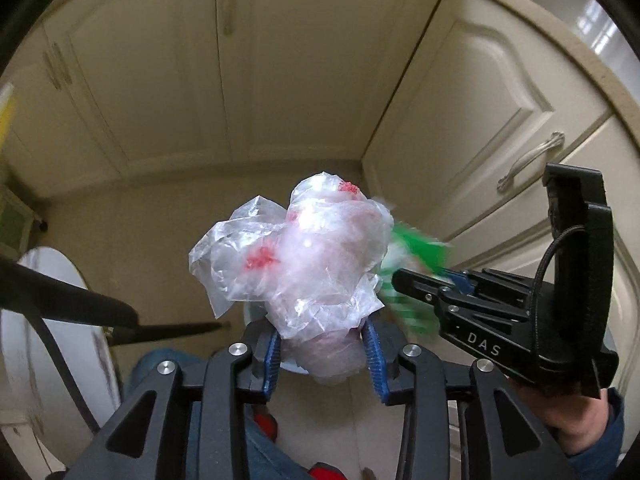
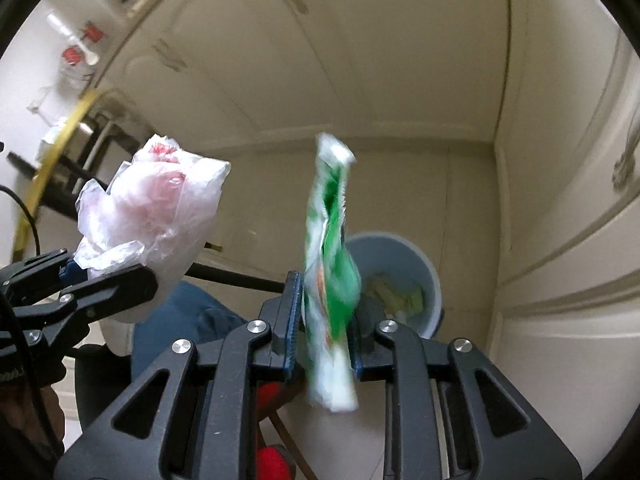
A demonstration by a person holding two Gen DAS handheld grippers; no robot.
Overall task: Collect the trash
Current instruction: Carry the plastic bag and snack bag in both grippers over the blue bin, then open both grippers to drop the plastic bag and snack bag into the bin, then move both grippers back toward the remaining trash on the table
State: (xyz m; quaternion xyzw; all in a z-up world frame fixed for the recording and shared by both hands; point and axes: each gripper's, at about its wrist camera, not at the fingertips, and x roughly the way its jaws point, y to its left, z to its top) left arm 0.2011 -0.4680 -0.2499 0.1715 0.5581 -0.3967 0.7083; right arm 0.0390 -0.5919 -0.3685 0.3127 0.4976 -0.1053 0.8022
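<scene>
My left gripper (image 1: 322,336) is shut on a crumpled clear plastic bag with red print (image 1: 296,256), held in the air; both show in the right wrist view, gripper (image 2: 100,268) and bag (image 2: 156,208), at the left. My right gripper (image 2: 324,304) is shut on a green and white wrapper (image 2: 330,248), which stands upright and is blurred. In the left wrist view the right gripper (image 1: 404,276) comes in from the right with the wrapper (image 1: 412,264) just behind the bag. A light blue trash bin (image 2: 430,276) with some waste inside stands on the floor below the wrapper.
Cream cabinet doors (image 1: 472,120) wall in the corner behind and to the right. A white round tabletop (image 1: 52,320) and dark legs are at the left. The person's blue-jeaned leg (image 2: 188,316) is below the grippers. Beige floor tiles (image 2: 400,192) surround the bin.
</scene>
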